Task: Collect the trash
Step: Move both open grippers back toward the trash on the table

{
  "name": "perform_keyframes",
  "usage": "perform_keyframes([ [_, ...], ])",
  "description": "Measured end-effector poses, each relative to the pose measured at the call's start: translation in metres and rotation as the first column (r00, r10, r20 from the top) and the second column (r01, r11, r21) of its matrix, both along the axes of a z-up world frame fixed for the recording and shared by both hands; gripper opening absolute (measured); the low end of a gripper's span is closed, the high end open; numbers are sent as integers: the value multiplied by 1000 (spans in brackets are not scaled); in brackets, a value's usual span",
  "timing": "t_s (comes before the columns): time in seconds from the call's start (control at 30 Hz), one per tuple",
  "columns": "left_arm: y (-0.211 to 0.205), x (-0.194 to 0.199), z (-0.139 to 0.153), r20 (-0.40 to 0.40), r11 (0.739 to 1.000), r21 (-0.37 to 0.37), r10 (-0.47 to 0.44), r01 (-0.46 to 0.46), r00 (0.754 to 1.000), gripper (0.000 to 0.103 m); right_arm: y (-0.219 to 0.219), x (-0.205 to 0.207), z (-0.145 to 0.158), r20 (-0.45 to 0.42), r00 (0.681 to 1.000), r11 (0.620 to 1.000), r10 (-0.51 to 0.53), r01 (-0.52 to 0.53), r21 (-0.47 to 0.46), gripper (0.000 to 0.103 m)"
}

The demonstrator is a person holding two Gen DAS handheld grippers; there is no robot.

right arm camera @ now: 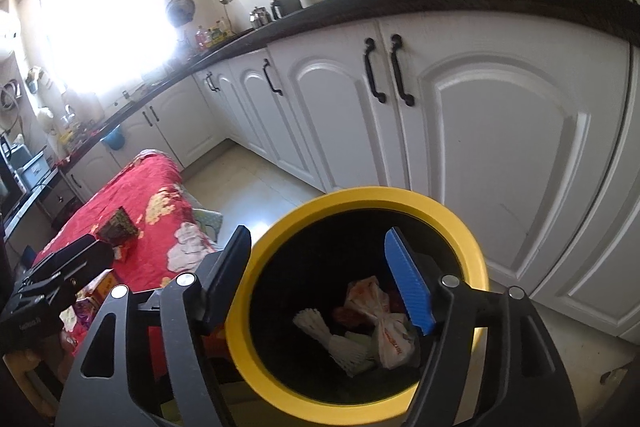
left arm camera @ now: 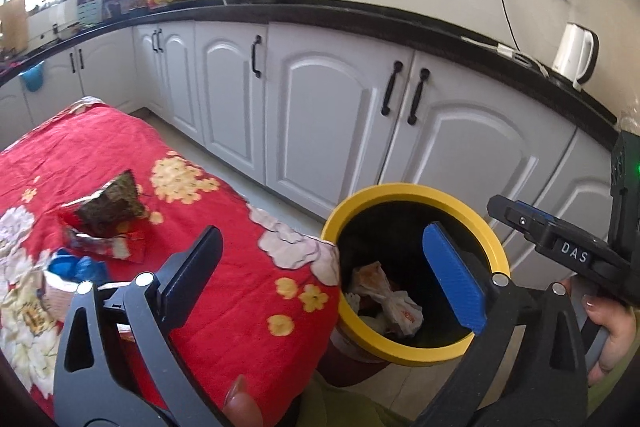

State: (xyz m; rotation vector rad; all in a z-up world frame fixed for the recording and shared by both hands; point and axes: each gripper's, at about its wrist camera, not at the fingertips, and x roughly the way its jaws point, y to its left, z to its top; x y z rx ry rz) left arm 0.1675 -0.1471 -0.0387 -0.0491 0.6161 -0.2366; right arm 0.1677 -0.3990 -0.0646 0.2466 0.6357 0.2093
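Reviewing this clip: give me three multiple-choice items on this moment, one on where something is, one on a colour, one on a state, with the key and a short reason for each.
1. Where does the crumpled white plastic bag lie?
A. On the red floral cloth
B. Inside the trash bin
C. On the black countertop

2. What colour is the rim of the trash bin?
A. Yellow
B. Green
C. White

3. How does the right gripper stand?
A. Shut on a wrapper
B. Shut on the bin rim
C. Open and empty

Key: 1 B, the bag sits among other trash at the bottom of the bin's dark inside. 2 A, a yellow ring runs round the bin's mouth in both views. 3 C, its black and blue fingers stand wide apart over the bin with nothing between them.
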Motion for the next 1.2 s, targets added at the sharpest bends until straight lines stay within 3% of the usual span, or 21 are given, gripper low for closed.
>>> perform_keyframes([
  [1.2, 112, -40, 43, 100, 967, -112, 239, -228, 966, 92, 110, -28, 44, 77, 967, 968, 243, -237, -82, 73],
])
